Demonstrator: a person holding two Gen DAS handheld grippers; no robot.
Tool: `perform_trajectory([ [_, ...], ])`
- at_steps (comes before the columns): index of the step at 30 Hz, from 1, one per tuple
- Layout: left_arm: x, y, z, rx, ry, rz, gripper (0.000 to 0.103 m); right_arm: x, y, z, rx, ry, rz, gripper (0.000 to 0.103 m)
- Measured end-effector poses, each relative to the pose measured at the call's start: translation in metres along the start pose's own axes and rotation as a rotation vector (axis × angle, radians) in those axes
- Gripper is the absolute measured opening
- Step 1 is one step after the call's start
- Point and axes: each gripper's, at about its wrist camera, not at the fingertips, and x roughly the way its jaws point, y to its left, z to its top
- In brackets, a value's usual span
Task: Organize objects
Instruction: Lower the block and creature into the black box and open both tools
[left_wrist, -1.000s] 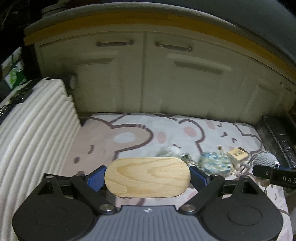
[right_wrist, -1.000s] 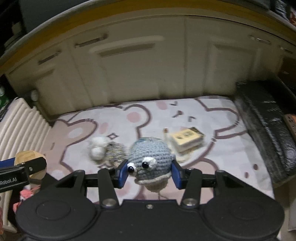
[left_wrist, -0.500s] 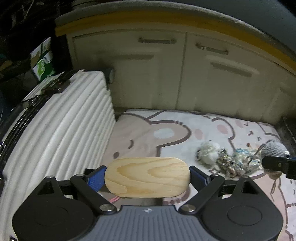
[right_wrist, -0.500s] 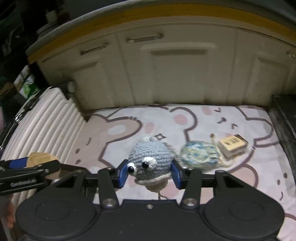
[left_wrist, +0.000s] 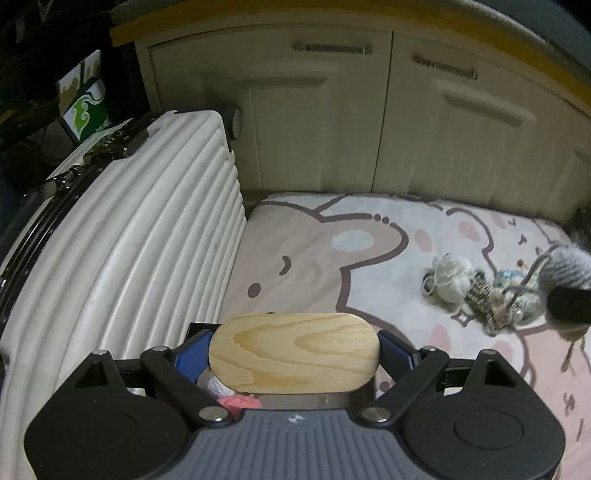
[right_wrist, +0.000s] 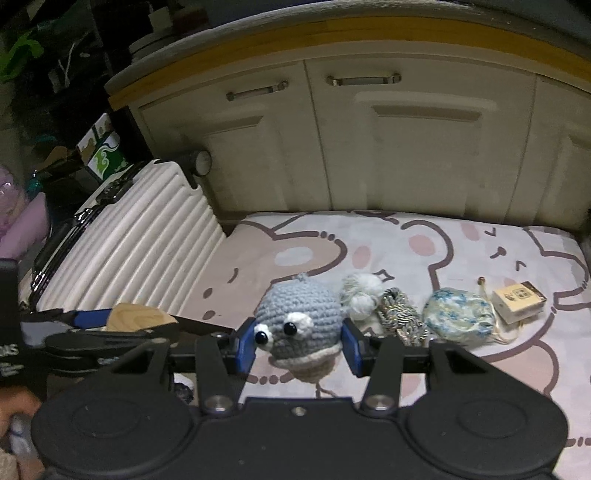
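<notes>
Right wrist view: my right gripper (right_wrist: 298, 345) has its jaws clamped on the soft, light grey crocheted toy (right_wrist: 299, 323), gripped across its squashy middle; my left gripper (left_wrist: 294, 356) holds a stiff oval wooden block (left_wrist: 294, 350).

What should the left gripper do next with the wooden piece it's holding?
Probably lower it a little and release. The left gripper is clamped on the oval wooden piece, and directly beneath it a dark container already holding pink and pale items shows, beside the white suitcase.
</notes>
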Motion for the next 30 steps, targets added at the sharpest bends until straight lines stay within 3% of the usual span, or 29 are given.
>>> perform_trajectory([
  [10,0.037,0.012,-0.007,0.064,0.048,0.091,0.093,0.015,0.015,0.0,-0.004,0.01,0.053,0.049],
  [21,0.056,0.009,-0.01,0.136,0.066,0.101,0.095,0.028,0.028,0.002,-0.011,0.025,0.081,0.049],
  [24,0.053,0.007,-0.01,0.146,0.072,0.081,0.101,0.031,0.03,0.002,-0.004,0.028,0.088,0.049],
  [30,0.04,0.003,-0.01,0.17,0.069,0.07,0.102,0.034,0.033,0.002,0.004,0.035,0.107,0.049],
])
